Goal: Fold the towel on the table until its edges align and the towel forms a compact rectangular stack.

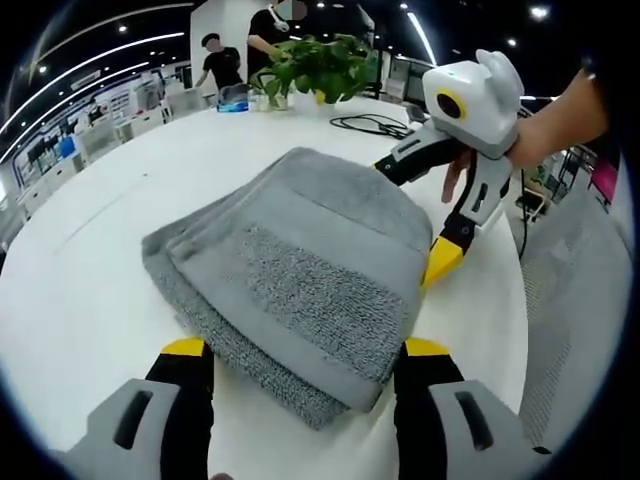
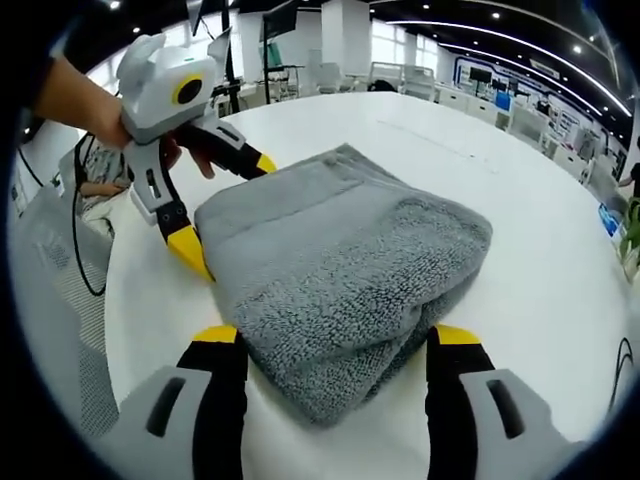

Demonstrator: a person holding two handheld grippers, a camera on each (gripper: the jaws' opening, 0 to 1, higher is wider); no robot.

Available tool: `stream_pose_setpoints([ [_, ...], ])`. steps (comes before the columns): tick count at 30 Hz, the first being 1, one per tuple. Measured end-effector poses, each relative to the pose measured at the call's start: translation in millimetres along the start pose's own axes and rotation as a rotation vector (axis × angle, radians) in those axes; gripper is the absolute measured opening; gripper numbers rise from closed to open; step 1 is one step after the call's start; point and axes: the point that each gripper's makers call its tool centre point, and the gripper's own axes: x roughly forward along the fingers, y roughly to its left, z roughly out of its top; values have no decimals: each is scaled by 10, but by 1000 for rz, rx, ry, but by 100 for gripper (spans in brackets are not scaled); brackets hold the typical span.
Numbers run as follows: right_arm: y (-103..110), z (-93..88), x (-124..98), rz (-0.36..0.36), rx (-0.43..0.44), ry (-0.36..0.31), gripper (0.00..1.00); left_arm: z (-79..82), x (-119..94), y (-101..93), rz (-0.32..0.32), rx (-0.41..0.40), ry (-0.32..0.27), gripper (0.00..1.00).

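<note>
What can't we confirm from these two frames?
- Towel underside and lower layers: hidden by its own top fold, so edge alignment is uncertain in both views.
- Right tool: its far jaw tip sits behind the towel edge in the left gripper view.
- Plant: its container is too small to make out.

Bare round white desk [image 1: 100,300] lay open around the folded grey terry towel [image 1: 300,270]; leafy green potted plant [image 1: 320,65] and black cable [image 1: 375,123] stood at the far edge.
</note>
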Motion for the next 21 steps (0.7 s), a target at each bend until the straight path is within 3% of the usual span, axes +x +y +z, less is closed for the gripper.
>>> stream_pose_setpoints([
  [12,-249,83,142,-13,-3,-5,73,86,97,214,5,1,8,75],
  [21,-317,207,183,-27,-6,-9,73,136,167,362,4,0,15,75],
])
